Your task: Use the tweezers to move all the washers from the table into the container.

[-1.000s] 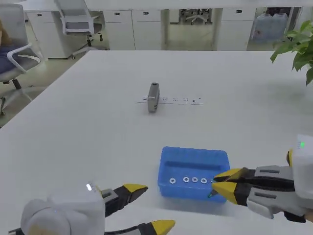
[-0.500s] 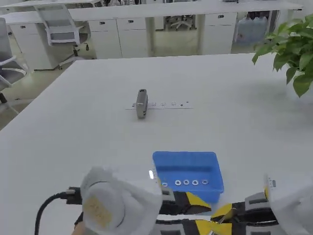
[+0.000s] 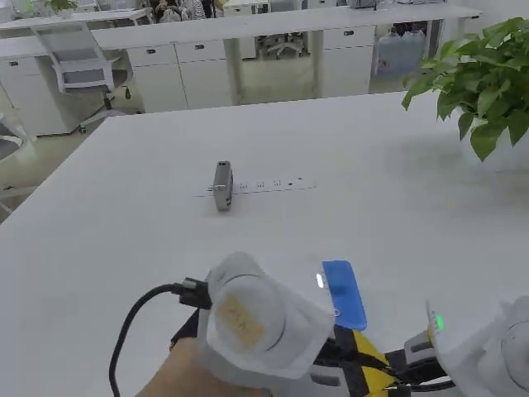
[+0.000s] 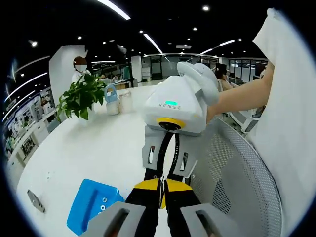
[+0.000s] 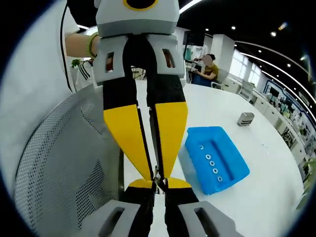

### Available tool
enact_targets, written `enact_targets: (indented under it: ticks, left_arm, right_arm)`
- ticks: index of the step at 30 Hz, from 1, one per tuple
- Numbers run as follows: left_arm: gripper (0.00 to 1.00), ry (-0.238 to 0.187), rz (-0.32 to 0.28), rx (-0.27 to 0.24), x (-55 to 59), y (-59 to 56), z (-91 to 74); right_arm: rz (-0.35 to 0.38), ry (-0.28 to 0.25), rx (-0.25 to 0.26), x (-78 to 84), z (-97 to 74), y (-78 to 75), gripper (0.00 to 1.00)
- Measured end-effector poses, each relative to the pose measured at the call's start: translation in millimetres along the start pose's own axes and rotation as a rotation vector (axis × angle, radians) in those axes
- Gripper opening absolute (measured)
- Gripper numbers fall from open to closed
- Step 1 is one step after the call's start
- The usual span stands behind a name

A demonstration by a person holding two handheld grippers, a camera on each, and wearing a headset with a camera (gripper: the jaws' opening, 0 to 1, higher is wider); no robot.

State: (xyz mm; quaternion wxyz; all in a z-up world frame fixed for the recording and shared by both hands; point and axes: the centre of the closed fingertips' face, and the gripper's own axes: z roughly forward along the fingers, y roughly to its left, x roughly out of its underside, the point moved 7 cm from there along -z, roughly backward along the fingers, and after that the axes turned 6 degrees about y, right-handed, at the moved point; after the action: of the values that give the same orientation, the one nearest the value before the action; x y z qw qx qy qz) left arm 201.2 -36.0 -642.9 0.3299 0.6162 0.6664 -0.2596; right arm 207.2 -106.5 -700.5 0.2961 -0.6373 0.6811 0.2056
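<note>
Left gripper (image 5: 156, 175) and right gripper (image 4: 161, 192) have been pulled back from the blue container (image 5: 232, 159), fingers closed tip to tip, hold unclear. Right gripper view: five washers (image 5: 211, 163) rowed along its length. Head view: container mostly covered.

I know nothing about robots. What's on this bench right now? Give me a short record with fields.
container: blue container on the white table
contents: five washers in a row
grippers: left gripper and right gripper meet tip to tip in front of the person; both pairs of fingers look closed
other items: grey block farther back, plant at the table's far right
</note>
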Motion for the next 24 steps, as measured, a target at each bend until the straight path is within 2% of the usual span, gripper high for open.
enact_targets:
  ticks: [4,7,10,16,22,24]
  left_arm:
    - [0.0,0.033,0.009,0.001,0.7,6.1,-1.3]
    - [0.0,0.055,-0.003,-0.009,8.0,11.2,-5.5]
    - [0.0,0.103,0.006,-0.044,22.7,17.5,-8.3]
    - [0.0,0.174,-0.044,-0.038,53.2,21.9,-7.1]
    - [0.0,0.221,-0.065,-0.015,70.0,20.8,-4.7]
    - [0.0,0.237,-0.066,-0.01,73.6,21.1,-5.3]
  right_arm:
    - [-0.005,0.015,-0.002,3.1,0.6,-3.0,0.03]
    - [-0.004,0.024,-0.004,4.5,3.4,-7.8,0.03]
    - [-0.012,0.046,-0.007,7.5,11.9,-12.6,0.03]
    - [-0.007,0.065,-0.041,10.7,33.8,-16.6,0.04]
    - [0.019,0.059,-0.071,15.1,51.2,-12.3,0.05]
    - [0.05,0.024,-0.072,15.5,49.2,-11.0,0.08]
